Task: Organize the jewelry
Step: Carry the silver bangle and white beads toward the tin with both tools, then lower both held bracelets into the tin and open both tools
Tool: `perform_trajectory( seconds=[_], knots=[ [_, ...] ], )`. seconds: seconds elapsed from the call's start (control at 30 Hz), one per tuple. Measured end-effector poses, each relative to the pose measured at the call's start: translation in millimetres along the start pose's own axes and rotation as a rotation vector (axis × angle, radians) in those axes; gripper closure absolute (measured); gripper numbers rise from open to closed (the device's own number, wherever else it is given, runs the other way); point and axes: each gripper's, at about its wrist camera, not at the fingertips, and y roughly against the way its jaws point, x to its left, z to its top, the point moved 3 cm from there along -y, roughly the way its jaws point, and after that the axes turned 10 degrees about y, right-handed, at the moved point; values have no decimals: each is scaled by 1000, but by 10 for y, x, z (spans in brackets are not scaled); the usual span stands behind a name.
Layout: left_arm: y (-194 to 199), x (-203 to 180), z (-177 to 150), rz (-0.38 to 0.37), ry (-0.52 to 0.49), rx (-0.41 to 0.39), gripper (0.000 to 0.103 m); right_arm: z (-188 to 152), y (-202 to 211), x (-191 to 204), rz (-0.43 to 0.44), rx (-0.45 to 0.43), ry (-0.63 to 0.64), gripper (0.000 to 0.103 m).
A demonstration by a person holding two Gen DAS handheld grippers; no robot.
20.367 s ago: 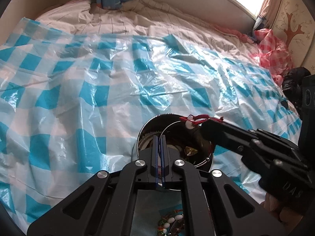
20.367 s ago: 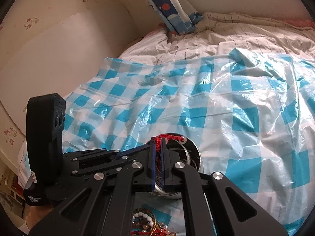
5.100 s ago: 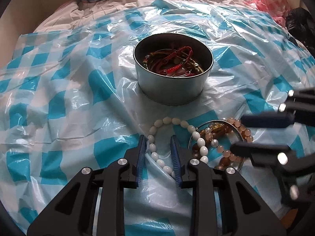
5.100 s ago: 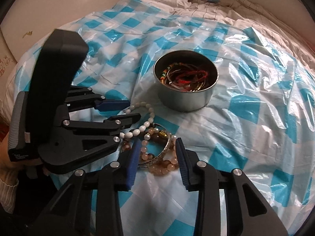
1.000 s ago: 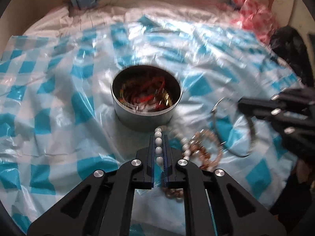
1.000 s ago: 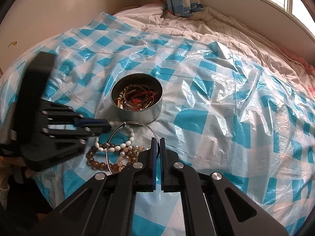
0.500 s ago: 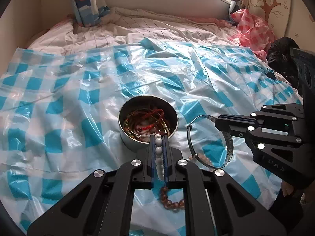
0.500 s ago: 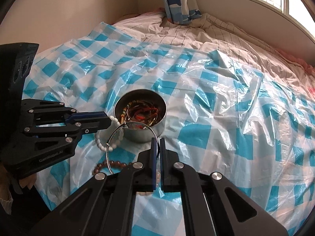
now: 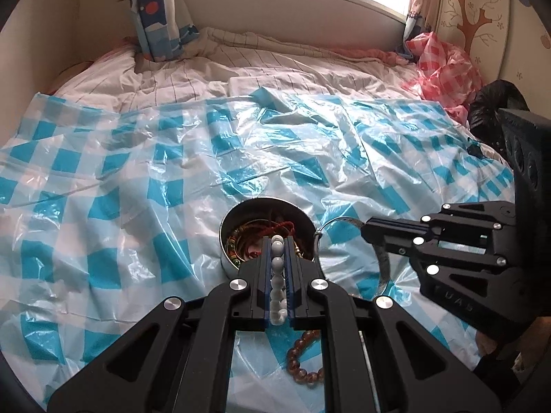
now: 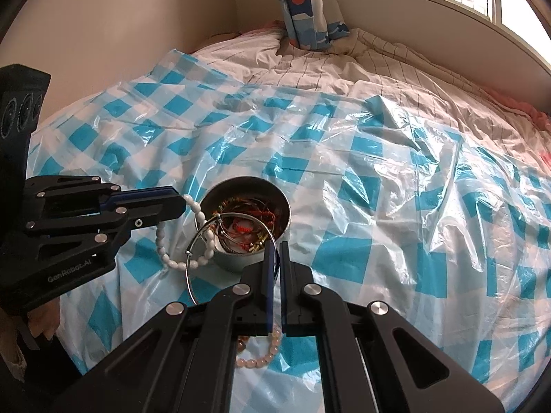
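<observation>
A round metal tin (image 9: 227, 265) (image 10: 275, 194) holding several bracelets sits on the blue-checked plastic sheet. My left gripper (image 9: 278, 239) (image 10: 180, 203) is shut on a white bead bracelet (image 9: 277, 263) (image 10: 172, 260), held just above the tin's near rim with its loop hanging down. My right gripper (image 10: 274, 246) (image 9: 366, 230) is shut on a thin silver bangle (image 10: 206, 232) (image 9: 382, 268), held beside and above the tin. A brown bead bracelet (image 9: 299, 361) and a pale pink bead bracelet (image 10: 261, 354) lie on the sheet below the grippers.
The plastic sheet (image 9: 137, 189) covers a bed with a striped quilt (image 9: 241, 58). A blue patterned pillow (image 9: 162, 17) leans at the back wall. A red-checked bag (image 9: 444, 62) and a black bag (image 9: 492, 103) lie at the far right.
Both grippers have risen and moved toward the tin, carrying the white bead bracelet and the silver bangle. Both pieces now hang at the tin's rim.
</observation>
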Motion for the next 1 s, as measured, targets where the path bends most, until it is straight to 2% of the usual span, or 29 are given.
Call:
perform_trajectory(
  seconds=[0.23, 0.57, 0.77, 0.9, 1.0],
  knots=[
    [14, 79, 94, -14, 54, -41, 97, 76, -56, 29, 6, -10, -12, 99],
    [-16, 275, 224, -102, 217, -96, 97, 195, -183, -15, -9, -25, -49, 99],
    [-134, 402, 232, -148, 306, -84, 97, 223, -279, -24, -26, -19, -60, 99],
    [-226, 386, 232, -183, 325, -78, 97, 235, -355, -39, -37, -11, -69, 99],
    [-361, 394, 237, -198, 348, -45, 96, 243, -416, -57, -55, -3, -68, 99]
  ],
)
